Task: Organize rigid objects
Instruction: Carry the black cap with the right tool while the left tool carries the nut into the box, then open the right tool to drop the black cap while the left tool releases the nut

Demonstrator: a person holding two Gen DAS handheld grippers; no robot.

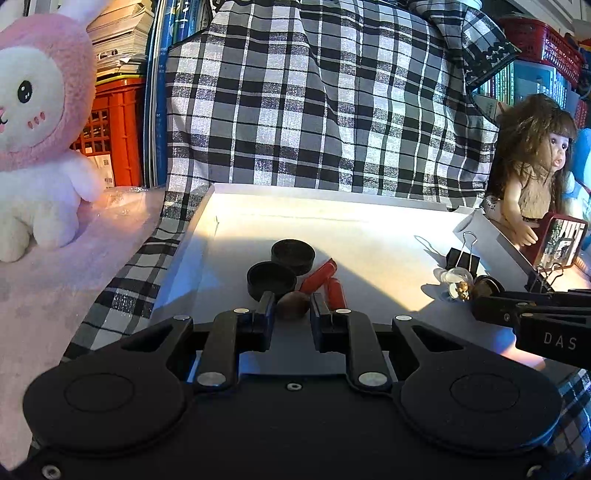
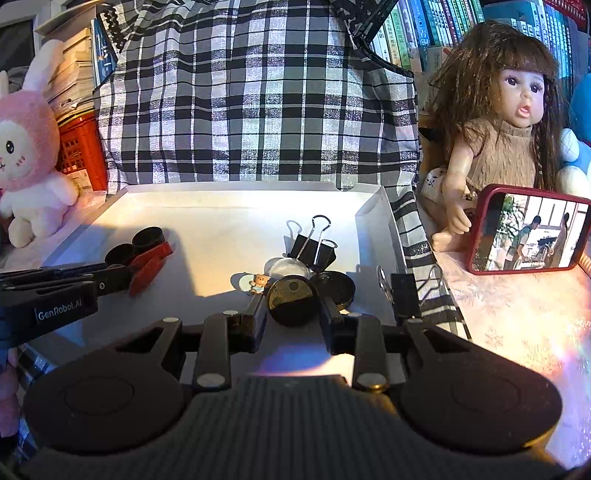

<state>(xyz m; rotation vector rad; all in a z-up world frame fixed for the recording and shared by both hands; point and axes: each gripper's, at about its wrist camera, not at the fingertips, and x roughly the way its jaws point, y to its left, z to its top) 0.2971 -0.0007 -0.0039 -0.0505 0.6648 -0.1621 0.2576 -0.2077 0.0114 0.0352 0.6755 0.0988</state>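
Presently nut (image 1: 293,305) between left jaws.

A shallow white tray (image 1: 295,206) rests on checkered cloth (image 1: 122,280). Two black round lids (image 1: 282,266) and red clips (image 1: 321,278) lie at its left, black binder clips (image 2: 314,243) at its right.

A cluttered home study or bedroom corner, shelves of upright books (image 2: 436,26), stacked magazines (image 1: 118,33), red plastic crates (image 1: 118,125), a pink plush rabbit (image 1: 37,122), a long-haired doll (image 2: 506,122), a phone (image 2: 528,234) playing video, checked cloth (image 1: 314,103) draped behind a white tray (image 1: 369,236)
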